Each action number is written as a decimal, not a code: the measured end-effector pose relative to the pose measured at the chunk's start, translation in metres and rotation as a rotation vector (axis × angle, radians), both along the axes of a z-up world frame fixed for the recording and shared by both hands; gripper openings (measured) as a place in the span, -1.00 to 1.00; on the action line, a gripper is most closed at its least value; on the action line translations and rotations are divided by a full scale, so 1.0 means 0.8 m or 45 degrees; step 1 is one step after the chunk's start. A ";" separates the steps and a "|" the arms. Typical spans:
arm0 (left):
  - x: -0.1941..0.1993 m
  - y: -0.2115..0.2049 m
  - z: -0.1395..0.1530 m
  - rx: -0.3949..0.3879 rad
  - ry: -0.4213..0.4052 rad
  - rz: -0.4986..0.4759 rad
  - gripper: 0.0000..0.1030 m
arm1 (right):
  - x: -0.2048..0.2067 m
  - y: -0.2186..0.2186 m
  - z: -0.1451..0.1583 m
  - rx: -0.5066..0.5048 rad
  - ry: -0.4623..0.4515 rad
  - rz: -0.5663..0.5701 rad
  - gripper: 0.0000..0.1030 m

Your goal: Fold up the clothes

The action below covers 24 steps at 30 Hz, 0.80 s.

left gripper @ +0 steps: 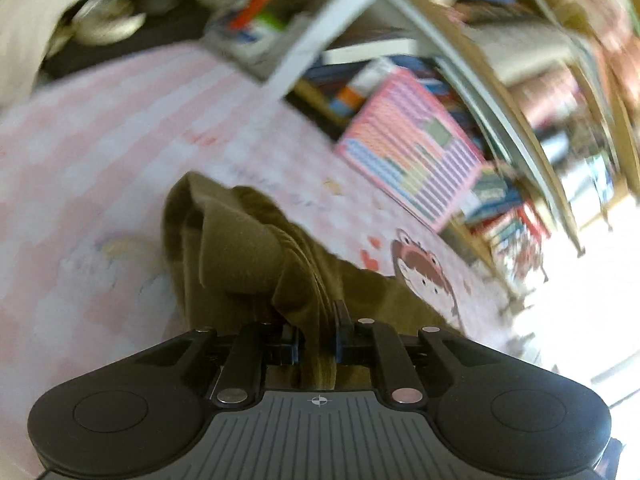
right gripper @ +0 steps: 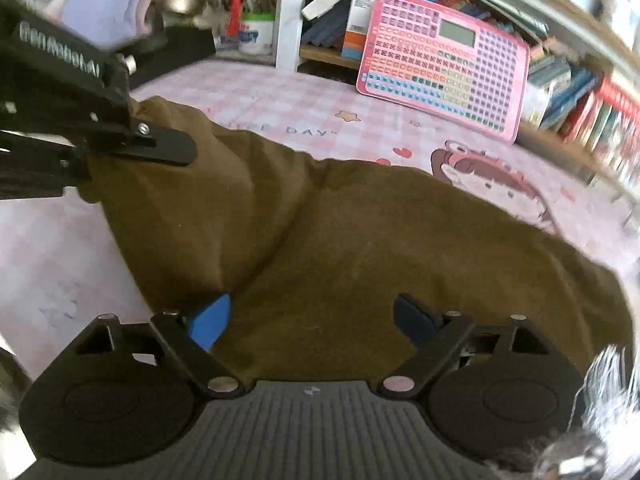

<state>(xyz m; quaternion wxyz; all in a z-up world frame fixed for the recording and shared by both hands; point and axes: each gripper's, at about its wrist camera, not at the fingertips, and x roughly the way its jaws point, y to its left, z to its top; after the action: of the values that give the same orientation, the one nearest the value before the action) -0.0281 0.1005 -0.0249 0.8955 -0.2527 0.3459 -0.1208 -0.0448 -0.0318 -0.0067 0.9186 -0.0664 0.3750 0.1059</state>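
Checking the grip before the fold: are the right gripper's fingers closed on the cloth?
No, the right gripper stands wide open above the brown cloth.

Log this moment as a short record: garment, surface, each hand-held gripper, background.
garment: olive-brown cloth, spread out, one end bunched and lifted
surface: pink checked cover with cartoon print
left hand-held gripper: shut on the cloth's bunched end
right hand-held gripper: open, over the cloth, holding nothing
background: pink keypad toy leaning on bookshelves

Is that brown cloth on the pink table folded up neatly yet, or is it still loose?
Still loose. The brown cloth lies rumpled across the table, and the left gripper pinches one bunched corner, lifted.
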 end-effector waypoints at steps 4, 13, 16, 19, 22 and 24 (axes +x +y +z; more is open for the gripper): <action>-0.002 -0.054 0.028 0.386 -0.125 -0.168 -0.73 | -0.016 -0.050 0.011 0.039 -0.018 -0.072 0.73; -0.026 -0.217 0.023 1.189 -0.284 -0.599 -0.60 | -0.053 -0.178 0.013 0.138 -0.002 -0.319 0.73; -0.032 -0.240 0.013 1.144 -0.213 -0.713 -0.37 | -0.058 -0.204 0.009 0.160 0.017 -0.344 0.73; -0.036 -0.247 0.013 1.020 -0.151 -0.792 -0.30 | -0.055 -0.217 0.003 0.185 0.044 -0.332 0.74; -0.039 -0.216 0.028 0.838 -0.121 -0.705 0.08 | -0.049 -0.217 0.002 0.220 0.058 -0.277 0.74; -0.039 -0.192 0.039 0.719 -0.099 -0.623 0.18 | -0.042 -0.212 0.005 0.257 0.063 -0.211 0.74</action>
<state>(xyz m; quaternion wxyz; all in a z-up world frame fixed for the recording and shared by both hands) -0.0595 -0.0529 0.0061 0.8871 0.0991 0.3813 -0.2406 -0.0783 -0.2012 -0.0024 0.9167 0.0601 0.3891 0.0682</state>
